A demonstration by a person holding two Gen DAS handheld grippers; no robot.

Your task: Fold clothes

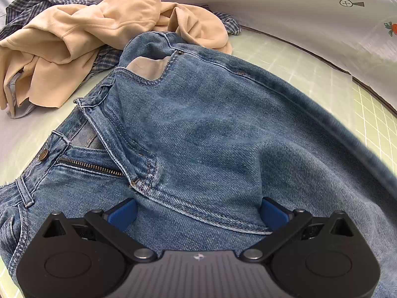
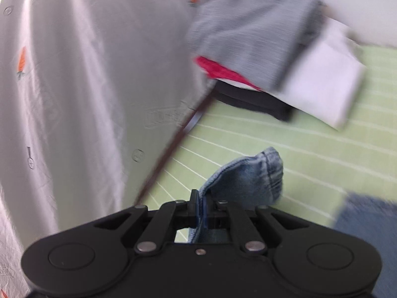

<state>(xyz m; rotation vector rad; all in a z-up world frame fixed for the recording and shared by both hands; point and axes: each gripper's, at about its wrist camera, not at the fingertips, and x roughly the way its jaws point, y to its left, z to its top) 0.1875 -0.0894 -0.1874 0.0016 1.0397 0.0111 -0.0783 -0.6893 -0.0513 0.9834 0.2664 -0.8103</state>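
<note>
While left jaws gape over jeans (image 1: 211, 136), right jaws pinch seemingly a denim hem (image 2: 248, 176).

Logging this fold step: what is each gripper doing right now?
Left gripper: open, fingers spread over the jeans, not pinching them.
Right gripper: shut on a jeans hem.

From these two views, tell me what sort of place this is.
Probably a clothes-folding station set up for recording, not an ordinary laundry room: a green gridded mat, a white backdrop sheet printed with markers, an unfolded heap of clothes behind the jeans, and a folded stack.
</note>
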